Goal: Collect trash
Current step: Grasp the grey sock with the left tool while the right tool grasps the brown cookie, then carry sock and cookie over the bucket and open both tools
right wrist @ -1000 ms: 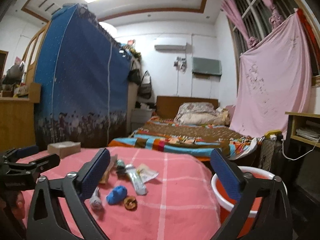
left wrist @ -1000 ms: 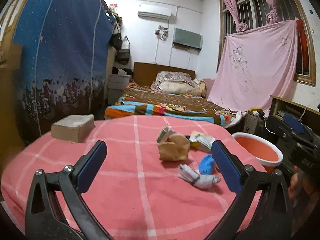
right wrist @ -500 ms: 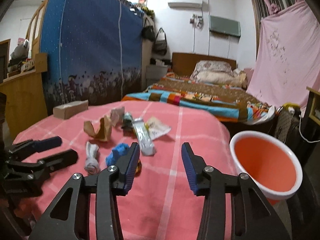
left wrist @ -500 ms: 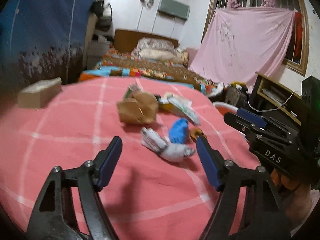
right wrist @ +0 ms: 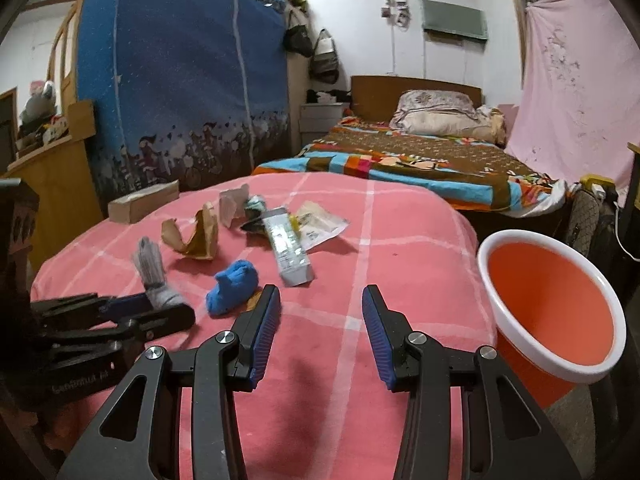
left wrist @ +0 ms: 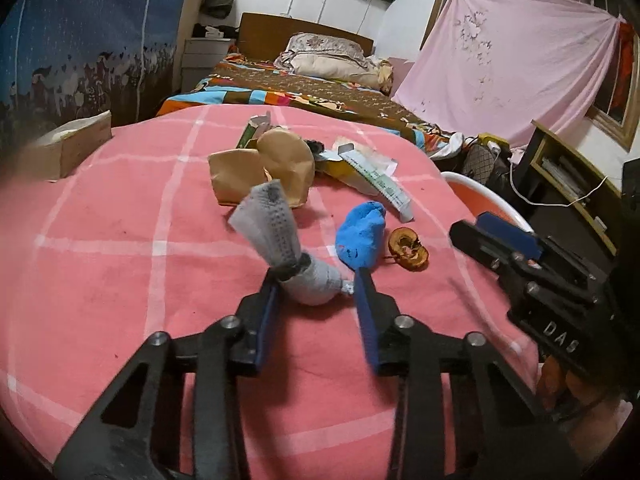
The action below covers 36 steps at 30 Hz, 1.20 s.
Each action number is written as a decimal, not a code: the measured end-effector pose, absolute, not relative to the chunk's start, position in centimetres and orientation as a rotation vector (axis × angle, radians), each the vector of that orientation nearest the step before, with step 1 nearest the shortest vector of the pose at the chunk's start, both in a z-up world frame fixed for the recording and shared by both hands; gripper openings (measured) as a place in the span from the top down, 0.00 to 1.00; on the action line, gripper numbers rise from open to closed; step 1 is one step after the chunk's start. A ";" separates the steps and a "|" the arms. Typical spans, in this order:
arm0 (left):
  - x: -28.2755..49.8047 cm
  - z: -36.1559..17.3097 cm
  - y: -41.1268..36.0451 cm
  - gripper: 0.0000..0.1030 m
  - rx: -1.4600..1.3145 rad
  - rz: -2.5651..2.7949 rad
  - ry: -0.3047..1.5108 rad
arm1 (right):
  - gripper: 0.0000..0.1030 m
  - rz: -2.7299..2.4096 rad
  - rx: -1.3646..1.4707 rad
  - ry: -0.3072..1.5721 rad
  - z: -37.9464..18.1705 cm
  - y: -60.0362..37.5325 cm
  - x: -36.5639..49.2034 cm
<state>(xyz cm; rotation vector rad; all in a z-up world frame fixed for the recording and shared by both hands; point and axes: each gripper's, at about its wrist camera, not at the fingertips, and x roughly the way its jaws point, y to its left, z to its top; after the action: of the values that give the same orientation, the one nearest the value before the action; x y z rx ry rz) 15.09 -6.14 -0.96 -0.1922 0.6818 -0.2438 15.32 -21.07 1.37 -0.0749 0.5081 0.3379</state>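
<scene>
The left gripper (left wrist: 316, 286) is closing its fingers around the gray sock (left wrist: 308, 286) lying on the pink desk (left wrist: 120, 264), and next it needs carrying to the orange bucket (right wrist: 552, 300).

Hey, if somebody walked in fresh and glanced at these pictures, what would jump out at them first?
Probably the litter strewn on the pink checked cloth: a grey sock between the closing jaws of the left gripper, a bright blue wad just right of it, and crumpled brown paper behind. Next, the orange bucket with its white rim, off the cloth's right edge.
</scene>
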 end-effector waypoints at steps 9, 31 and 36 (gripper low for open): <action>15.0 -0.6 -4.6 0.96 -0.204 -0.233 0.655 | 0.66 0.434 -0.160 0.590 0.5 -18.8 16.2; 15.8 4.6 -8.3 0.96 -0.068 -0.287 0.419 | 0.81 0.354 -0.020 0.224 5.2 -23.4 13.6; 17.5 7.8 -11.9 0.96 -0.026 -0.349 0.268 | 0.81 0.216 0.038 0.037 7.7 -27.3 13.5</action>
<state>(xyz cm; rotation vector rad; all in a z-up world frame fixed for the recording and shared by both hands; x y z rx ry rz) 17.47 -11.86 7.84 -0.0260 0.2685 -0.3493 13.46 -27.28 7.69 0.0380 0.0371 0.2158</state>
